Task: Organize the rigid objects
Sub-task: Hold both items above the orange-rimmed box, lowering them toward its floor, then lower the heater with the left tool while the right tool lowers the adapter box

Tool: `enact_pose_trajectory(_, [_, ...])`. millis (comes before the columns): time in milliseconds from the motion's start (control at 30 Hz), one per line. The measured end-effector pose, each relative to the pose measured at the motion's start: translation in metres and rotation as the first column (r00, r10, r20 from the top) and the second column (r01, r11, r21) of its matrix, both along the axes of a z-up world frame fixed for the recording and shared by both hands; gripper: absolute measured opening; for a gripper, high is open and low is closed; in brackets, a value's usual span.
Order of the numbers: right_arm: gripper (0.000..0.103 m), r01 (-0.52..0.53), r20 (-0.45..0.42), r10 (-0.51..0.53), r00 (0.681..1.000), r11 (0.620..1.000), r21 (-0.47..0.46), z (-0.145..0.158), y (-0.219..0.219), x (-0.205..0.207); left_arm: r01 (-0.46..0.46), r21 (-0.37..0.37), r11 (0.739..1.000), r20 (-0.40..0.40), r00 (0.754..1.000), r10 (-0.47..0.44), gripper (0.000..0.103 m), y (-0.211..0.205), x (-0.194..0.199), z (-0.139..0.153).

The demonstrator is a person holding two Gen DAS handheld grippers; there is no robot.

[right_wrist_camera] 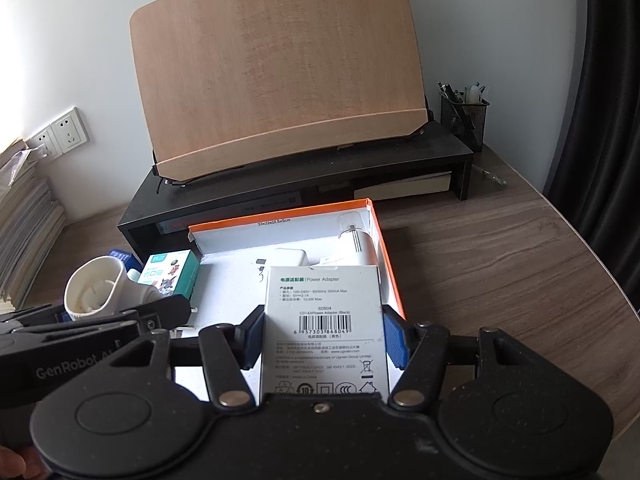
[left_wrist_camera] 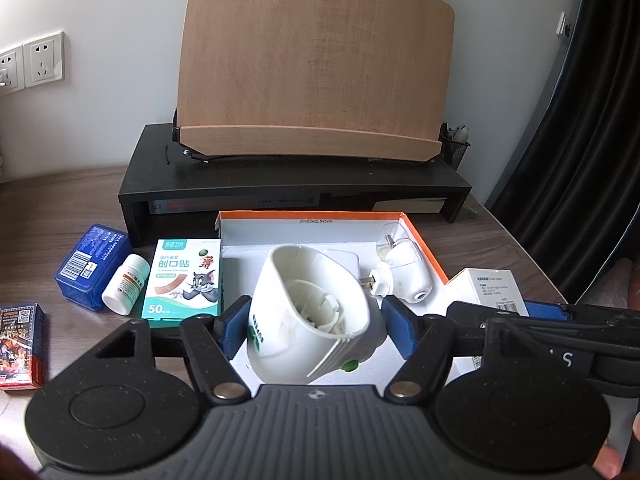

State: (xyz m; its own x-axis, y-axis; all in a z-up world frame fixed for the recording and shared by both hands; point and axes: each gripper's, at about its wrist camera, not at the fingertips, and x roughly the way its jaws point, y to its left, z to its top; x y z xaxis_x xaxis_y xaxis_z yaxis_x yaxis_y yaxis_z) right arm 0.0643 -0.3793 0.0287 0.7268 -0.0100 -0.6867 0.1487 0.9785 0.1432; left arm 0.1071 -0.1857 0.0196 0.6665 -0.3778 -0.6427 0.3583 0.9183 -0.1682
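left claw (left_wrist_camera: pixel 310 326) clamped, right claw (right_wrist_camera: pixel 322 340) clamped

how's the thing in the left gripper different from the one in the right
The left gripper holds a rounded white plug-in device, hollow, with a green button. The right gripper holds a flat white power adapter box, rectangular and printed with a barcode. Both are white, gripped over the orange-rimmed box.

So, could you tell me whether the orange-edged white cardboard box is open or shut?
Open: the orange-edged white cardboard box has no lid on, and a white plug-in device lies visible on its floor.
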Motion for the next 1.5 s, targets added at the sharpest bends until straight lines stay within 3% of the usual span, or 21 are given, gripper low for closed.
enact_pose_trajectory(1500, [0.071, 0.006, -0.009, -0.006, 1.0, 1.0, 0.005, -0.0073, -0.0014, 0.0025, 0.001, 0.001, 1.0, -0.011, 1.0, -0.001, 0.071, -0.0017, 0.0034, -0.0046])
